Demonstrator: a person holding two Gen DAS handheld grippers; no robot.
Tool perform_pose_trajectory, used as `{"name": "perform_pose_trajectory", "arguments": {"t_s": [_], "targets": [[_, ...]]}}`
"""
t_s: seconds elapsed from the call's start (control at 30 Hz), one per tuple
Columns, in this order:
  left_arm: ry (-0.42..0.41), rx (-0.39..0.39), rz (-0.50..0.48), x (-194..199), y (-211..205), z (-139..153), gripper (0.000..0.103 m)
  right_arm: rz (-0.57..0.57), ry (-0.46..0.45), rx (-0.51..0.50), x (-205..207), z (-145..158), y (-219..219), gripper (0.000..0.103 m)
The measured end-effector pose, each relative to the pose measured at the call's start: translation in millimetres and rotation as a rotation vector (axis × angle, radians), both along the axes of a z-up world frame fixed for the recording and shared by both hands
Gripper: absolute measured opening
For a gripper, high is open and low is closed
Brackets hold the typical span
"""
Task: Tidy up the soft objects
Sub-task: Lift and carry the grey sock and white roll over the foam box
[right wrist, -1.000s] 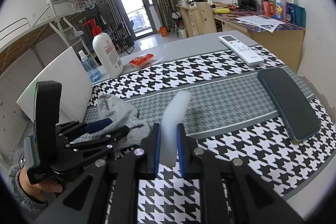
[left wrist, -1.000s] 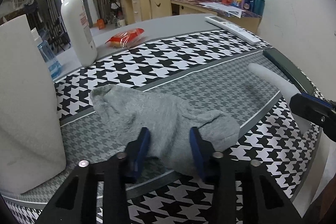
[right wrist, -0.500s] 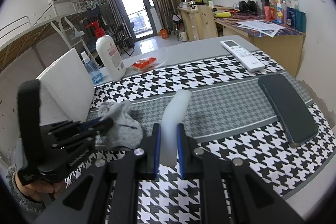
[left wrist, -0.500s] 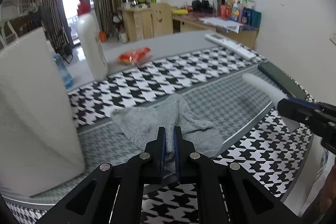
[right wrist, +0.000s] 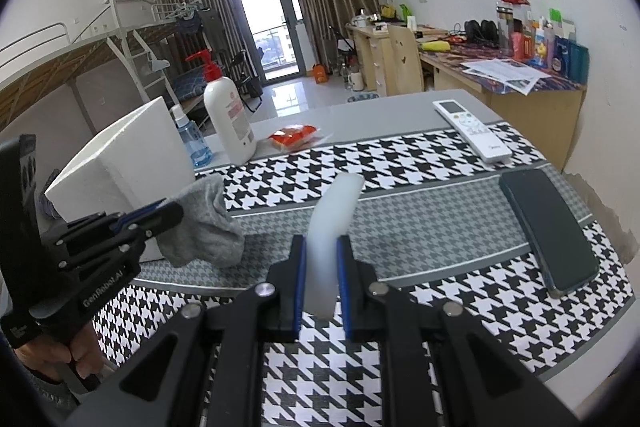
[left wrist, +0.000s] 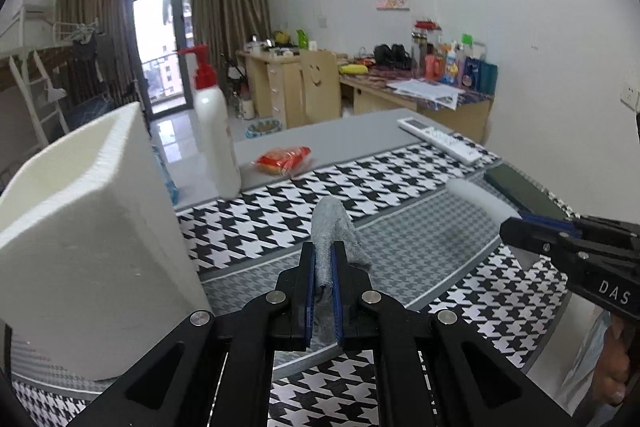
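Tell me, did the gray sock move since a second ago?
Yes. The sock lay flat on the cloth beside the white block; now it hangs off the cloth, pinched in the left gripper.

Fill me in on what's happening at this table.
A person holds a gripper in each hand over a houndstooth tablecloth. The left gripper is shut on a grey sock, which hangs clear of the table. The right gripper is shut on a pale soft foam strip, also held up. A white foam box stands at the left, next to the sock; neither item has gone into it yet.
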State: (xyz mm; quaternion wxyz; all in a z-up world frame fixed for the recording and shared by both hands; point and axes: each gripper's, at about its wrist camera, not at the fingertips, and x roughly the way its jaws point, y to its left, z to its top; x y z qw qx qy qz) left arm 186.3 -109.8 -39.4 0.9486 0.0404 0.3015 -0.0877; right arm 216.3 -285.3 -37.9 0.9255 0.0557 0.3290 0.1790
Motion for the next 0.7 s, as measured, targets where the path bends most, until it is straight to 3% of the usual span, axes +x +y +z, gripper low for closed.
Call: {"name": "perform_pose_trajectory", "arguments": {"t_s": [0.7], "targets": [[-0.092, -0.005, 0.025, -13, 15, 41, 0.008, 0.012, -0.070, -0.009, -2, 34, 16, 0.018]]}}
